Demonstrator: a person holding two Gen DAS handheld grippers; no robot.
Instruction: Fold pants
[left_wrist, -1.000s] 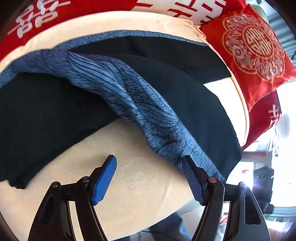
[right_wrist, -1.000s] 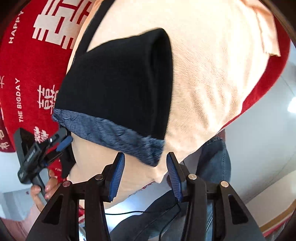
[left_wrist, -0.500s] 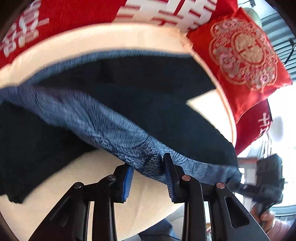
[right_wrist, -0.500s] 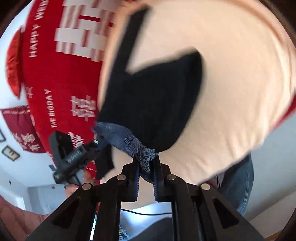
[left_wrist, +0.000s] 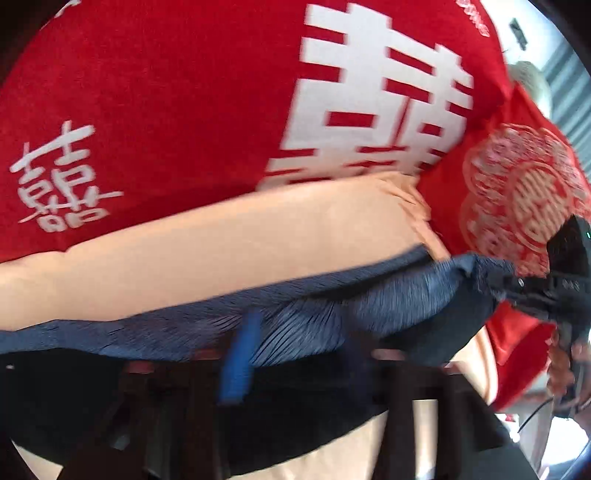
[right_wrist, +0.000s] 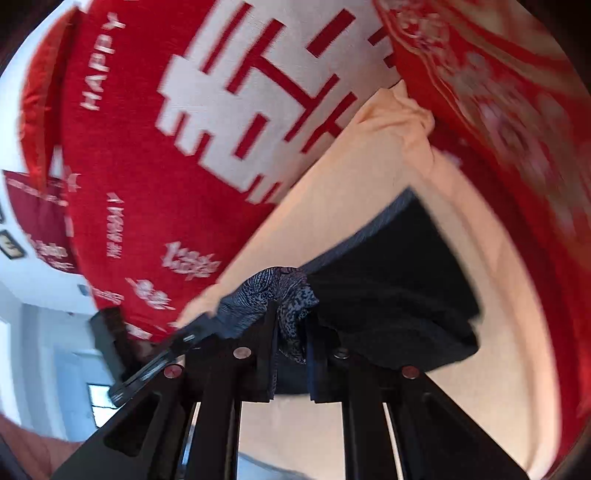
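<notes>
The pants are dark navy with a blue patterned waistband and lie on a cream cushion. My left gripper is shut on the blue waistband, its frame blurred by motion. My right gripper is shut on the waistband's other corner, with the dark pants hanging to its right. The right gripper also shows at the right edge of the left wrist view, holding the band's end. The left gripper shows at lower left of the right wrist view.
A red blanket with white characters covers the backrest behind the cushion. A red embroidered pillow stands at the right, also in the right wrist view. The cream cushion fills the right wrist view's middle.
Both grippers have closed on the waistband and lifted it up and toward the red backrest. The pants now hang stretched between them, off the cushion's front.
</notes>
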